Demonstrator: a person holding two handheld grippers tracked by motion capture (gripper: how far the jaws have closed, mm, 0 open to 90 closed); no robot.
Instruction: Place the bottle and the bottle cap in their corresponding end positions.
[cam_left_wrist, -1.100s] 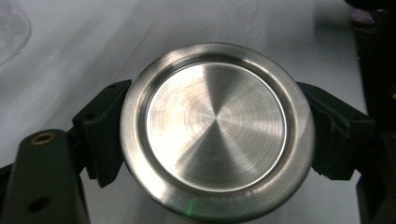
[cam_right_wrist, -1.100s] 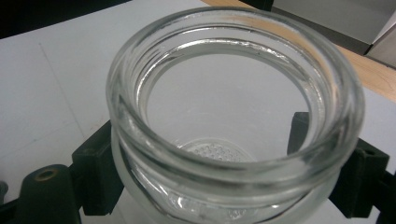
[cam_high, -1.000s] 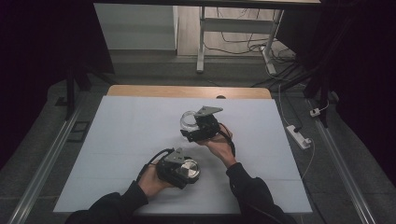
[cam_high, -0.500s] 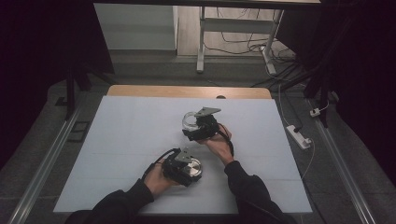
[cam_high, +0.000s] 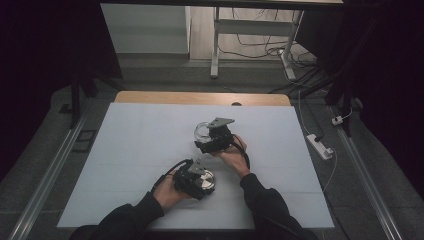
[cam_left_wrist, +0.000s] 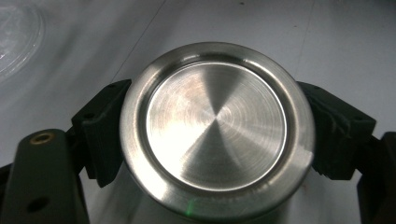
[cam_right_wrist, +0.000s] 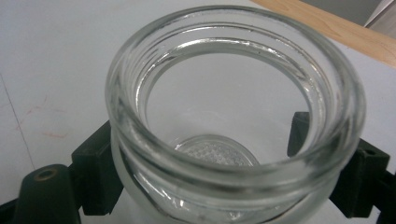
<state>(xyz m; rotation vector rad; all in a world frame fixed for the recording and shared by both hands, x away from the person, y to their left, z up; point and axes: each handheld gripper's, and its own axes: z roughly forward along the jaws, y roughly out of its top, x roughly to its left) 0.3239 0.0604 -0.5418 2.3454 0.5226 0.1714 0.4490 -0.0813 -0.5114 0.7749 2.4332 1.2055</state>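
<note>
A round brushed-steel lid (cam_left_wrist: 215, 126) sits between the black fingers (cam_left_wrist: 105, 128) of my left gripper (cam_high: 202, 182), which is shut on its rim from both sides. It is low over the near middle of the white table sheet (cam_high: 130, 150). My right gripper (cam_high: 205, 136) is shut on a clear glass jar (cam_right_wrist: 233, 186), mouth open toward its camera, with a pad (cam_right_wrist: 93, 172) on each side of the neck. In the high view the jar (cam_high: 201, 130) is a little beyond and right of the lid (cam_high: 208, 183). The jar looks empty.
A strip of bare wooden tabletop (cam_high: 200, 97) runs along the sheet's far edge. A white power strip (cam_high: 320, 146) lies on the floor to the right. A metal stand (cam_high: 215, 45) and cables are behind the table. Rails flank the table.
My right gripper has sunk slightly toward the table with the jar. My left gripper and the lid have hardly moved.
</note>
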